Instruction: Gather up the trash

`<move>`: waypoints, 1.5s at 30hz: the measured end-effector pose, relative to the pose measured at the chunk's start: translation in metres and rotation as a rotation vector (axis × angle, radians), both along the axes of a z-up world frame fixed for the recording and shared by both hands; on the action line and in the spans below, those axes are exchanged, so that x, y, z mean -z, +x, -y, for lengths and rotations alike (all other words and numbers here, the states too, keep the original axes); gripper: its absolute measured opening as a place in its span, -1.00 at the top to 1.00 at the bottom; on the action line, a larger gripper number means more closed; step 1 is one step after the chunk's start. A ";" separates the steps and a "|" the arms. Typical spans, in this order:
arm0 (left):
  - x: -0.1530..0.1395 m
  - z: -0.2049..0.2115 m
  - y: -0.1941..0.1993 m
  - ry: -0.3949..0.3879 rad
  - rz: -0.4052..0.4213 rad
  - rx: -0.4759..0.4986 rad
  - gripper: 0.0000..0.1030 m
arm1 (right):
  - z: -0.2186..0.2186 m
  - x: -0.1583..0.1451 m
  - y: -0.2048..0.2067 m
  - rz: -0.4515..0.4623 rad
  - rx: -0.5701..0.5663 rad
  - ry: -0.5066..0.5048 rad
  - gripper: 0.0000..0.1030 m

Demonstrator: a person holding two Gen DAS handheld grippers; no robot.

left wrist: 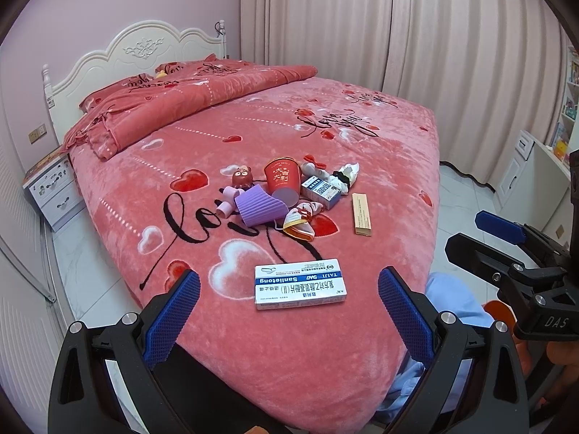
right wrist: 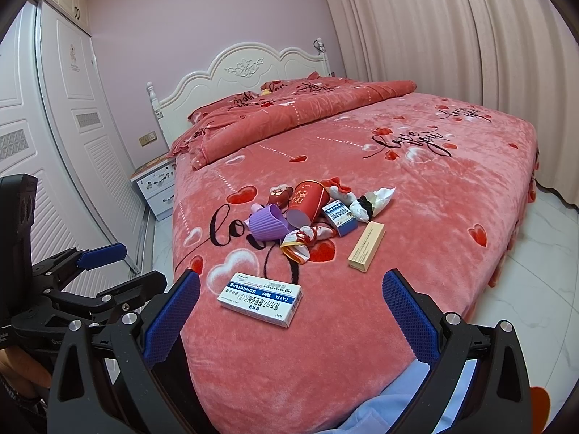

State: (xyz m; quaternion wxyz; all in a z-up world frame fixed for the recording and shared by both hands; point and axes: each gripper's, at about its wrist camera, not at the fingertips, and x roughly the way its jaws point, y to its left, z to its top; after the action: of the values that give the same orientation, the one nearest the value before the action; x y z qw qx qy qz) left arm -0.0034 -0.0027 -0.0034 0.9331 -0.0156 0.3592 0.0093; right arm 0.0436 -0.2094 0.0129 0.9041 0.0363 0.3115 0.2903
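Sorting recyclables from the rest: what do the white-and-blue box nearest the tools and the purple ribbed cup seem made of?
The white-and-blue box looks like thin printed cardboard: crisp folded edges, slightly glossy print. The purple ribbed cup looks like soft matte silicone or rubber, judging by its pleated, uneven rim, though plastic is possible.

Bare bedspread (left wrist: 307, 343) surrounds the near medicine box (left wrist: 299, 284); clutter pile (left wrist: 278, 195) crowds beyond.

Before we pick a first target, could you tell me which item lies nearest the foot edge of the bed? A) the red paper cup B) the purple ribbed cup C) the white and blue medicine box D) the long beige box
C: the white and blue medicine box lies alone closest to both open grippers, ahead of the pile.
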 end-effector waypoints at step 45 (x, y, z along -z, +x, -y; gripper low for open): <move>0.011 -0.002 0.000 0.011 -0.020 0.004 -0.89 | -0.002 0.003 0.000 -0.007 0.000 -0.002 -0.91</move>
State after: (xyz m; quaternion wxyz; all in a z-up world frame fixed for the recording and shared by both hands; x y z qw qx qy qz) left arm -0.0035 -0.0012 -0.0147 0.9295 -0.0097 0.3686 0.0098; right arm 0.0433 -0.2074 0.0104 0.9030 0.0362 0.3150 0.2898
